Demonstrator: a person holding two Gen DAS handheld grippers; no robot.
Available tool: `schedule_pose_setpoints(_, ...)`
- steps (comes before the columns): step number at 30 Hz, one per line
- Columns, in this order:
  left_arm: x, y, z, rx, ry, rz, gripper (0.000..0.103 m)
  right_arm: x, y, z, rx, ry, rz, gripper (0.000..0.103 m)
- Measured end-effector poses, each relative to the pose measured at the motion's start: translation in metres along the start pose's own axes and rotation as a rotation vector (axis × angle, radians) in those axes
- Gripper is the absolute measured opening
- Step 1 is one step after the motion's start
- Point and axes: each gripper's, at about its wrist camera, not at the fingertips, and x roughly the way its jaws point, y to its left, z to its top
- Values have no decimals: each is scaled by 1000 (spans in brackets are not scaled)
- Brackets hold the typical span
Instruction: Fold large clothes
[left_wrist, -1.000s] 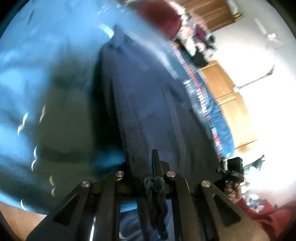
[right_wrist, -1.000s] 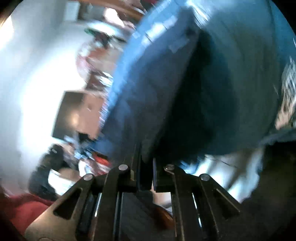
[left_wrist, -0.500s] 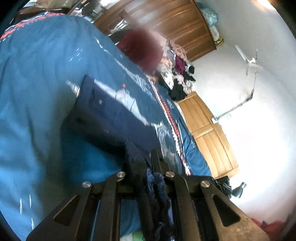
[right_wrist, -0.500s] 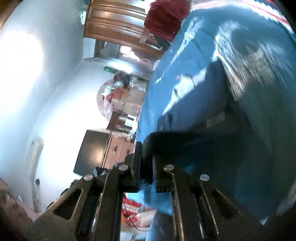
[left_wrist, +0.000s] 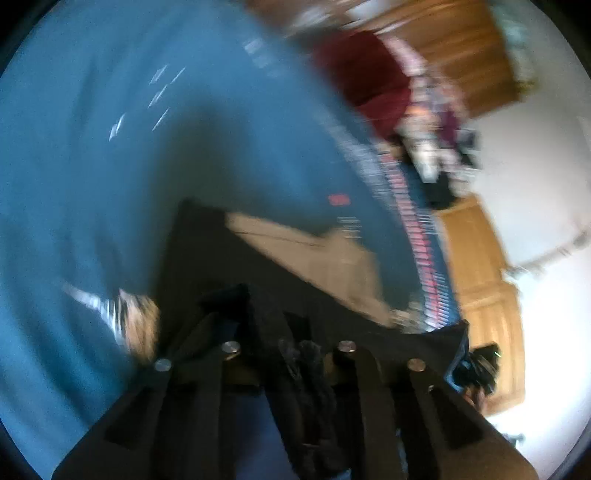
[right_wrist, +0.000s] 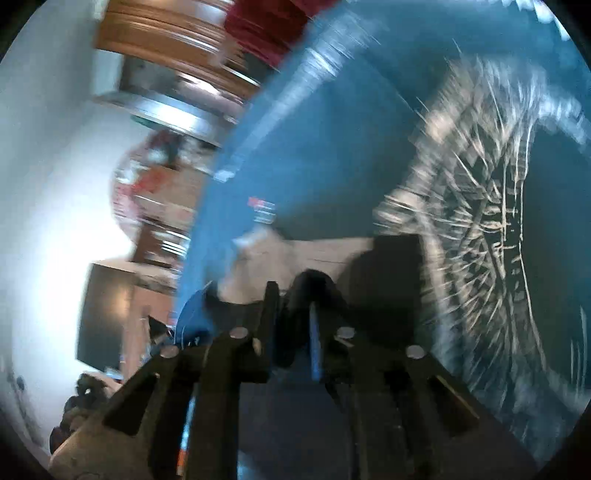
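While both sets of jaws were clamped on the dark garment (left_wrist: 207, 258) above the bed (left_wrist: 92, 166), it looked soft, floppy, best held at edge corners.

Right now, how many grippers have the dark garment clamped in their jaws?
2. The left gripper pinches a bunched edge of the dark garment; the right gripper pinches another edge over the blue bedspread. Blur hides detail.

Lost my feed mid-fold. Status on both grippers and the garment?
Left gripper and right gripper: jaws shut on dark navy garment. Garment held over blue bedspread. Frames blurred; nothing seen in the way.
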Motion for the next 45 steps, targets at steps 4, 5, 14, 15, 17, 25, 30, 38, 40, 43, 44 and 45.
schedule_pose_setpoints(4, 31, 30, 9, -89, -11, -67, 26, 32, -43, -5, 76, 35, -34, 27)
schedule_pose_setpoints(5, 27, 29, 8, -86, -23, -81, 26, 29, -44, -7, 67, 19, -1, 31)
schedule_pose_setpoints(14, -66, 24, -10, 17, -251, 91, 39, 7, -6, -6, -20, -58, 14, 80)
schedule_pose_setpoints(15, -69, 20, -11, 44, -256, 116, 39, 9, -5, -4, -25, -55, -5, 88)
schedule_pose_setpoints(17, -69, 7, -16, 105, -235, 130, 39, 12, -5, -5, -16, -53, -22, 88)
schedule_pose_setpoints(25, -46, -8, -73, 221, -83, 139, 41, 5, -19, -37, 3, 23, -69, 74)
schedule_pose_setpoints(30, -83, 20, -111, 240, -104, 122, 41, -22, -3, -93, -148, 112, -116, 70)
schedule_pose_setpoints(38, -124, 73, -131, 202, -119, 57, 41, -77, -9, -131, -184, 10, -139, 69)
schedule_pose_setpoints(40, -123, 70, -135, 219, -104, 43, 41, -78, -10, -132, -177, 8, -160, 69)
schedule_pose_setpoints(43, -115, 61, -136, 254, -87, 45, 41, -88, -12, -132, -177, -21, -187, 69)
schedule_pose_setpoints(44, -113, 57, -136, 264, -84, 34, 41, -93, -15, -133, -158, -34, -179, 69)
schedule_pose_setpoints(45, -110, 54, -136, 274, -80, 24, 41, -97, -20, -132, -138, -47, -168, 69)
